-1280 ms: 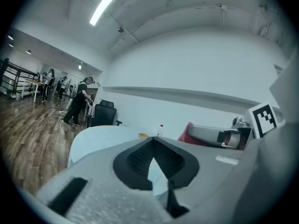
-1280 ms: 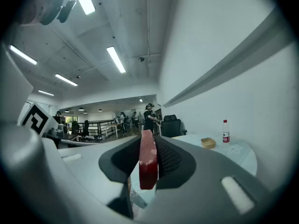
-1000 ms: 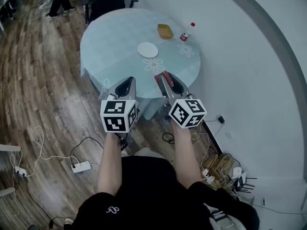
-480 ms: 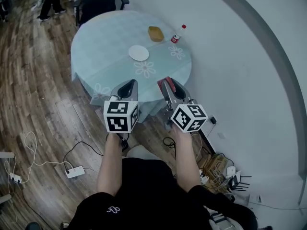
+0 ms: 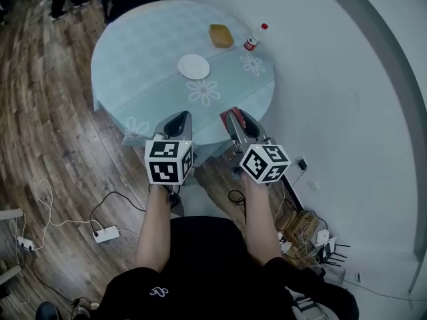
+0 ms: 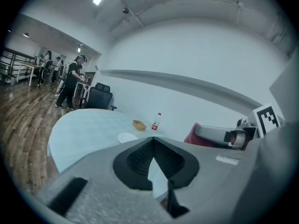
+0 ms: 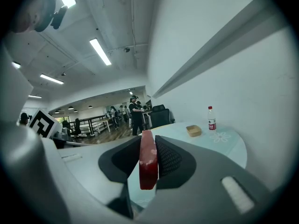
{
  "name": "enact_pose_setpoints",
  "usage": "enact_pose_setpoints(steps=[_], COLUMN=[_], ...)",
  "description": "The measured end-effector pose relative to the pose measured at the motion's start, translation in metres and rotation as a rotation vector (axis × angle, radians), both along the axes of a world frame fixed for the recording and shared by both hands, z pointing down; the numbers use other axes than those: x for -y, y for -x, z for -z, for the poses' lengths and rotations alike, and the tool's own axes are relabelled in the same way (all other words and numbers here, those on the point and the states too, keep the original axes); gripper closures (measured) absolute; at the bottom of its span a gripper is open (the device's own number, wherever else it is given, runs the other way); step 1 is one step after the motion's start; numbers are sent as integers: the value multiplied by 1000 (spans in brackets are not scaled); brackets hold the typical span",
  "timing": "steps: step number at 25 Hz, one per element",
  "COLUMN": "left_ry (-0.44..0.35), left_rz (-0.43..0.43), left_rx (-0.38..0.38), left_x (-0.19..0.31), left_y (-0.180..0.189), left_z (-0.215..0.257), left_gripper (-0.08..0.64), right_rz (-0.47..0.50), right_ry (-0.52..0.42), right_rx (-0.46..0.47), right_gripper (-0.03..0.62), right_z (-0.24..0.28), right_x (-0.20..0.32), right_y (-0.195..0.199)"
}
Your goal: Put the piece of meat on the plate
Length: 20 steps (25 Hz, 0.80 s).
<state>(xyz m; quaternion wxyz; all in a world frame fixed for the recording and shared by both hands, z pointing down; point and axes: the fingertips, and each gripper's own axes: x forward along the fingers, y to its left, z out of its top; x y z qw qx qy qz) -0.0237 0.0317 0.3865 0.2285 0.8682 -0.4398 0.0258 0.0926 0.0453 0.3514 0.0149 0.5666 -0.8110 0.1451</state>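
A round table [image 5: 133,52] bears a white plate [image 5: 193,66], tan box [image 5: 221,35], bottle [image 5: 252,40].

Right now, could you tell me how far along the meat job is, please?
Done: the right claw is clamped on the piece of meat. In hand: it hovers at the near edge of the table. Left: setting it on the bare white plate.

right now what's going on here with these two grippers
A person holds a gripper in each hand, facing a round table. The right gripper is shut on a red piece of meat; the left gripper is shut and empty. The white plate lies empty farther in on the table, so the meat is not on it yet.
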Motion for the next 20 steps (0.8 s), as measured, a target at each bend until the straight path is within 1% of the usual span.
enact_pose_setpoints(steps=[4, 8, 12, 14, 16, 18, 20], left_ry=[34, 72, 149, 176, 183, 190, 206], left_rz=[32, 51, 74, 81, 79, 80, 87], left_rx=[13, 33, 73, 99, 117, 134, 153], left_x=[53, 107, 154, 174, 191, 205, 214], left_y=[-16, -43, -62, -69, -79, -88, -94], left_z=[-15, -30, -61, -71, -74, -77, -84], left_gripper=[569, 569, 568, 568, 568, 568, 566], right_rz=[28, 43, 41, 31, 19, 19, 37], right_ry=[31, 66, 133, 160, 175, 184, 199], right_rx=[21, 43, 74, 102, 127, 127, 115], right_gripper=[491, 491, 492, 491, 491, 491, 491], right_z=[-16, -31, -63, -75, -82, -89, -98], right_x=[55, 112, 161, 181, 200, 216, 227], right_y=[-14, -34, -58, -72, -85, -93, -92])
